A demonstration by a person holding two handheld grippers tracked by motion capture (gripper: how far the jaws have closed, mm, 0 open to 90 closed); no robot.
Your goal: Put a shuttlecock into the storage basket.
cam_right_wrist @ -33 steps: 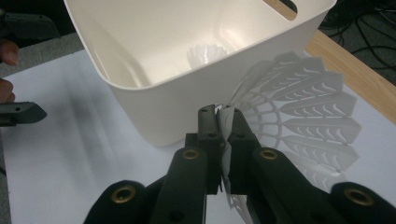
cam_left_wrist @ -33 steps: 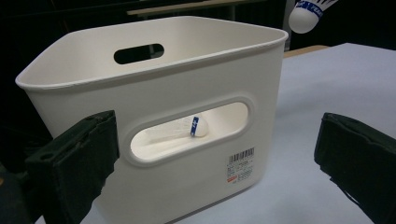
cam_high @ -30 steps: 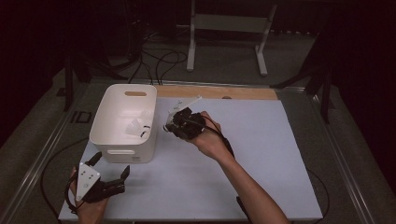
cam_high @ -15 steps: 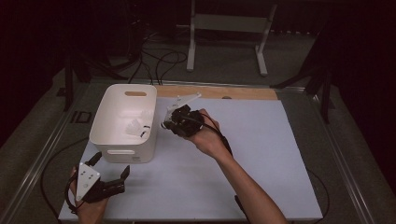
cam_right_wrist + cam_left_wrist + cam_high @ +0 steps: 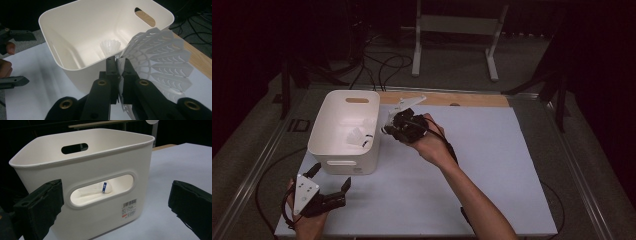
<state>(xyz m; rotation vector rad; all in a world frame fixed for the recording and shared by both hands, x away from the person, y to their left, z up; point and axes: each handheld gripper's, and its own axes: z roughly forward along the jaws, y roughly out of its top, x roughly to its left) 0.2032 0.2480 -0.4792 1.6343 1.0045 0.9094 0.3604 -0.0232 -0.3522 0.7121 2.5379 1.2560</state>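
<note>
A white shuttlecock (image 5: 160,57) was pinched by its skirt between the closed fingers of the right gripper (image 5: 119,65), held just beside the right rim of the white bin (image 5: 343,145) and above the desk (image 5: 492,165). A second shuttlecock (image 5: 100,188), with a blue band at its cork, lay inside the bin. Near the bin's front, the left gripper (image 5: 329,182) hovered with its fingers spread wide, holding nothing.

White bin (image 5: 343,150) amid open tabletop (image 5: 492,165)
</note>
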